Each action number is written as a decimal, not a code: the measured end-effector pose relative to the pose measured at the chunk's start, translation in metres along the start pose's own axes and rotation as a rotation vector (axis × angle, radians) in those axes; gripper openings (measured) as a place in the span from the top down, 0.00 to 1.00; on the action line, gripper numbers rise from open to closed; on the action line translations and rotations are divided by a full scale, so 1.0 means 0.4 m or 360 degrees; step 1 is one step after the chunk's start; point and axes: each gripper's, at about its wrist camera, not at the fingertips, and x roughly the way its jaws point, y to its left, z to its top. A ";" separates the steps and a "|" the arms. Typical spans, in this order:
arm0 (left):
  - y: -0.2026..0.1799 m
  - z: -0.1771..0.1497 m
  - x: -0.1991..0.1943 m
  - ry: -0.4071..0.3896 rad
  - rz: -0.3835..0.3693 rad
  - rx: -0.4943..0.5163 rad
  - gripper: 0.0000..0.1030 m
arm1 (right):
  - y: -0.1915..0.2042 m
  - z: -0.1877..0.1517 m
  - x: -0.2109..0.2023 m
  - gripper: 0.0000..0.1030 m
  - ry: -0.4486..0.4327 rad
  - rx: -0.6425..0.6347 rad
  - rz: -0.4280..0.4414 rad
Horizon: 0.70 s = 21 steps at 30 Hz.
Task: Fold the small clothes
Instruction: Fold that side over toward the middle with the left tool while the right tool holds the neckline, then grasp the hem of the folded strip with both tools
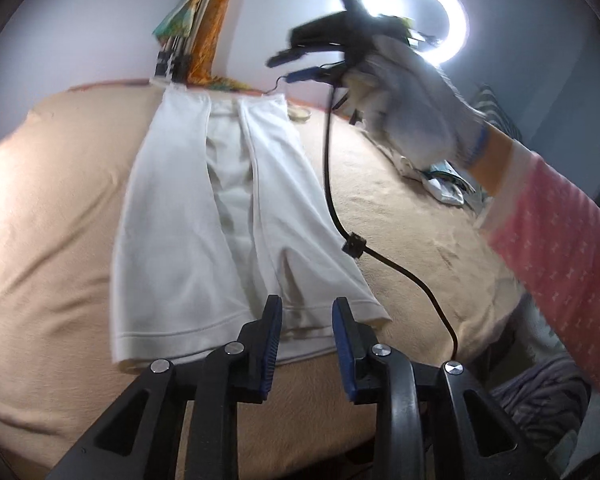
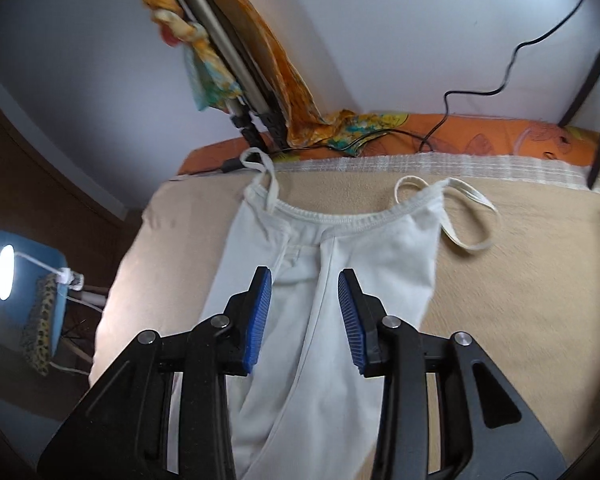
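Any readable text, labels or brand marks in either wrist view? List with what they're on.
None readable in either view.
White top: a small tag near the neckline, too blurred to read.
Packet by the gloved hand: print too small and blurred.

The top lies flat on the blanket, both sides folded in over its middle. The right gripper hangs over it, fingers spread; the neckline lies ahead of the fingertips, one strap ahead to their left, another strap ahead to their right. Beyond the neckline stands the tripod, draped with a cloth.

The left gripper hovers at the top's hem, fingers apart, the hem running just under and between their tips. The right gripper appears ahead to their right, raised above the blanket, its cable trailing down past the top's right edge.
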 end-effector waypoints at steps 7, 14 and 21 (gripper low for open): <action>0.071 0.020 -0.071 0.0076 0.0110 0.0077 0.67 | 0.038 -0.164 -0.254 0.64 -0.0093 -0.0023 -0.0011; 0.195 0.046 -0.073 0.0211 0.0126 -0.0070 0.65 | 0.050 -0.422 -0.297 0.64 0.0062 0.0073 0.0001; 0.262 0.027 -0.021 0.0345 -0.0009 -0.0287 0.67 | 0.015 -0.606 -0.185 0.64 0.0296 0.0281 0.0099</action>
